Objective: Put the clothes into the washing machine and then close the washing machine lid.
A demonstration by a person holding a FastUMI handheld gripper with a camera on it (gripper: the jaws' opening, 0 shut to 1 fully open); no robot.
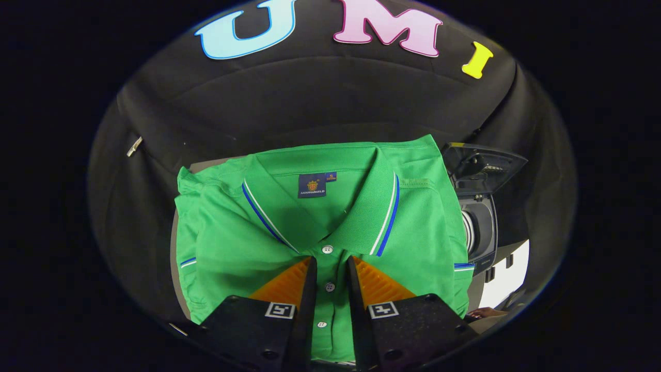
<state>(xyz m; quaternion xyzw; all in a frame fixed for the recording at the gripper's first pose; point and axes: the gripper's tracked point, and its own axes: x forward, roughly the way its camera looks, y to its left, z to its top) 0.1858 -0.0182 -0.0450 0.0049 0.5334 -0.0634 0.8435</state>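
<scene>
A folded green polo shirt (320,217) with a blue and white striped collar lies on a grey surface (206,166), its collar pointing away from me. My gripper (330,266) is down on the shirt's front, its fingers drawn close together with the button placket pinched between them. The fingertips sit just below the collar's opening. To the right of the shirt stands the washing machine (485,243), partly hidden by the shirt. Its dark lid (483,164) is raised and the drum opening (472,227) is exposed.
Black cloth walls surround the booth behind and to the left. A person's hand (485,312) rests low at the right, near the base of the washing machine. A white patch (508,279) shows beyond the machine.
</scene>
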